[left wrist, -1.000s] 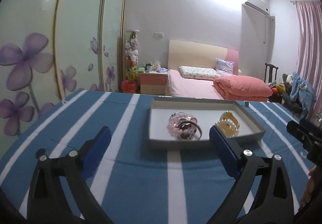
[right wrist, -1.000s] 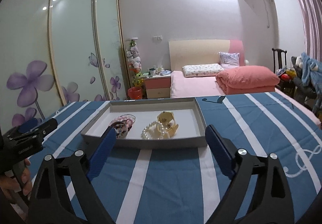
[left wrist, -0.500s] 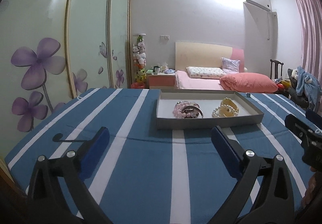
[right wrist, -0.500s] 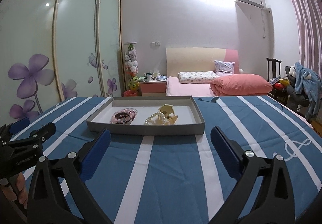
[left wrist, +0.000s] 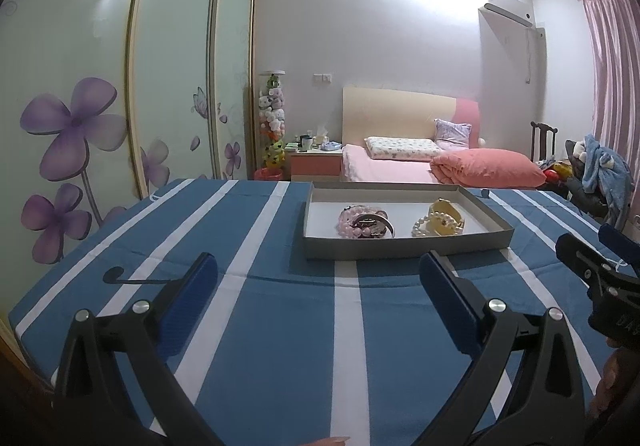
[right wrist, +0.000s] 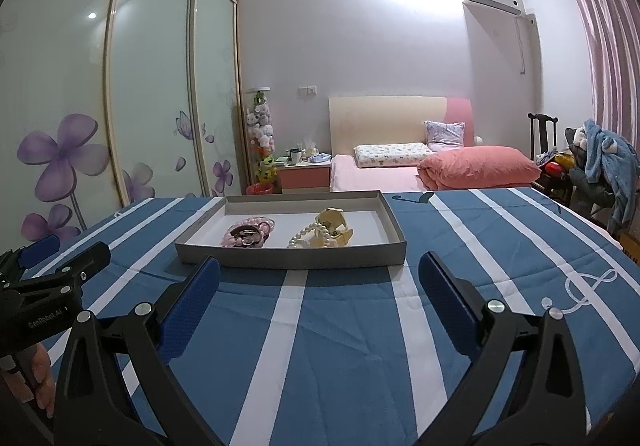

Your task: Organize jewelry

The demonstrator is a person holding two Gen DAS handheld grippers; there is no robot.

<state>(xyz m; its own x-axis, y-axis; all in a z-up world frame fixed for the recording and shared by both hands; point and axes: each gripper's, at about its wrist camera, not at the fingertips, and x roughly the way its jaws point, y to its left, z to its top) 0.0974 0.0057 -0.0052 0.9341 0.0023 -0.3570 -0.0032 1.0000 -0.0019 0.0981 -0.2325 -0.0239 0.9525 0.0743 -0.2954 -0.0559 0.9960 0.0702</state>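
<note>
A shallow grey tray (left wrist: 404, 246) (right wrist: 288, 258) sits on the blue and white striped tablecloth, ahead of both grippers. In it lie a pink bead bracelet with dark bangles (left wrist: 362, 226) (right wrist: 246, 234) on the left, and a pearl bracelet (left wrist: 425, 226) (right wrist: 308, 240) with a gold bangle (left wrist: 448, 215) (right wrist: 336, 224) on the right. My left gripper (left wrist: 318, 286) is open and empty, short of the tray. My right gripper (right wrist: 320, 286) is open and empty, short of the tray. Each gripper shows at the edge of the other's view (left wrist: 600, 270) (right wrist: 52, 286).
The striped tablecloth (left wrist: 248, 310) (right wrist: 500, 254) covers the table around the tray. Behind it stand a pink bed (left wrist: 400, 165), a nightstand (left wrist: 316, 161), sliding wardrobe doors with purple flowers (left wrist: 120, 105) at the left, and a chair with clothes (right wrist: 600, 165) at the right.
Both grippers have drawn back from the tray and risen; the tray now looks smaller and farther off. The jewelry has not moved. Both grippers stay open.
</note>
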